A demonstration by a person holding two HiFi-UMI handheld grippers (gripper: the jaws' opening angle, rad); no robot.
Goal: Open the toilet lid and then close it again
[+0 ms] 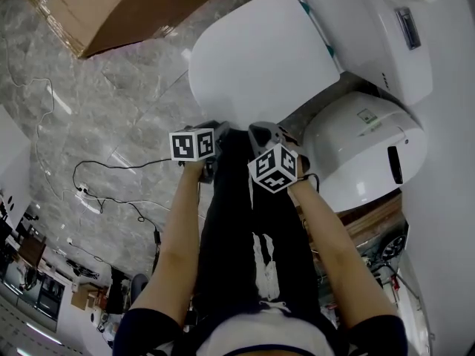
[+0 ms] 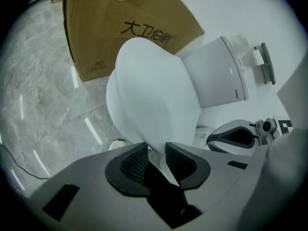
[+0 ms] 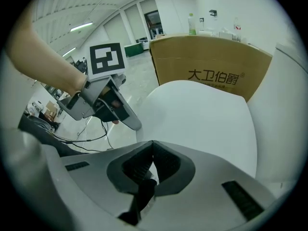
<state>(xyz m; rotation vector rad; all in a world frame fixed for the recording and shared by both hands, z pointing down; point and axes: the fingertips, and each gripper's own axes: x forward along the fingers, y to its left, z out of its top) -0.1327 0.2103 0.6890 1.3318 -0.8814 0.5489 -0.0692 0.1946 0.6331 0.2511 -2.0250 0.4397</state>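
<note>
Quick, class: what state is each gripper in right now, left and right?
Left gripper: fingers closed on the front edge of the toilet lid.
Right gripper: fingers closed, holding nothing.

You see one readable text: dark print "大卫伯爵" (image 2: 146, 32) on the side of the cardboard box (image 2: 96, 47), legible in both gripper views. Small oval stamp (image 2: 97, 64) lower down: unreadable.

A cardboard box (image 1: 119, 6) (printed lettering) stands on the marble floor (image 1: 96, 102); black cables (image 1: 111, 164) lie apart.
</note>
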